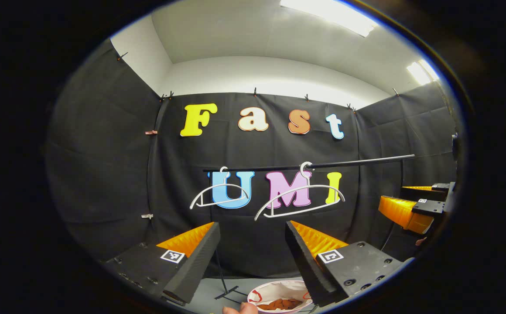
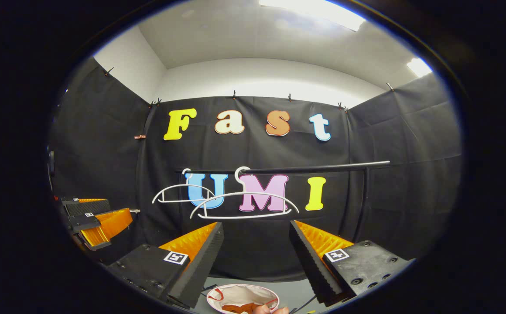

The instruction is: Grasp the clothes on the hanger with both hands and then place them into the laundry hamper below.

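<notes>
Both hangers, the near one [image 1: 299,200] and the far one [image 1: 220,195], hang bare on the rail [image 1: 309,165]. The clothes [image 1: 280,303] look to be already down in the white laundry hamper [image 1: 264,291] below us: a rust-brown heap inside the rim, with a fingertip [image 1: 241,308] at its edge.

We judge the fabric soft, light and floppy, with no fixed shape. It is best pinched at a bunched fold or at both shoulders so it doesn't slide.

Left claw [image 1: 253,248]: fingers wide apart, holding nothing, touching nothing. Right claw [image 2: 256,246]: same, spread wide and empty, pointed at the rail. Each also shows at the edge of the other's view.
</notes>
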Available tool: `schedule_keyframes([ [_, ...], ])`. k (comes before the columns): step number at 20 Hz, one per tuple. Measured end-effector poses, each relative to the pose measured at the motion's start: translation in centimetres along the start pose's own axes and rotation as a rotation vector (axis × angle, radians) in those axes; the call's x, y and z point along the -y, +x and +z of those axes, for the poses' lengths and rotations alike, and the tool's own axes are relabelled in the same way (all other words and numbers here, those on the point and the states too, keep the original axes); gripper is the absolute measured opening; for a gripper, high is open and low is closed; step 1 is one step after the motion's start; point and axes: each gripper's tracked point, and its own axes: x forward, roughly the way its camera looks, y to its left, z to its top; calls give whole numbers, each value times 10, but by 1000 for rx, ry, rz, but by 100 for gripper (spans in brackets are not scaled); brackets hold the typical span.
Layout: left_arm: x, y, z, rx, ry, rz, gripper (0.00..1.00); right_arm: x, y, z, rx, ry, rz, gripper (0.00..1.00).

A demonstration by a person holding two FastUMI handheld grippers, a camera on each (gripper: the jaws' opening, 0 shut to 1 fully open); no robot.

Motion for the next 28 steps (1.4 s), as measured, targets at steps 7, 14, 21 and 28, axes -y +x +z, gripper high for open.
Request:
schedule_keyframes([
  [7,3,11,9,11,10,-15,95,5,5,-1,-3,5,-18,98],
  [14,12,-2,4,-9,38,-31,95,4,1,1,1,-9,2,98],
  [21,9,-22,4,-19,33,10,95,14,-8,1,1,-2,11,97],
  [28,6,-41,9,-6,14,50,95,10,-9,6,32,-20,26,98],
])
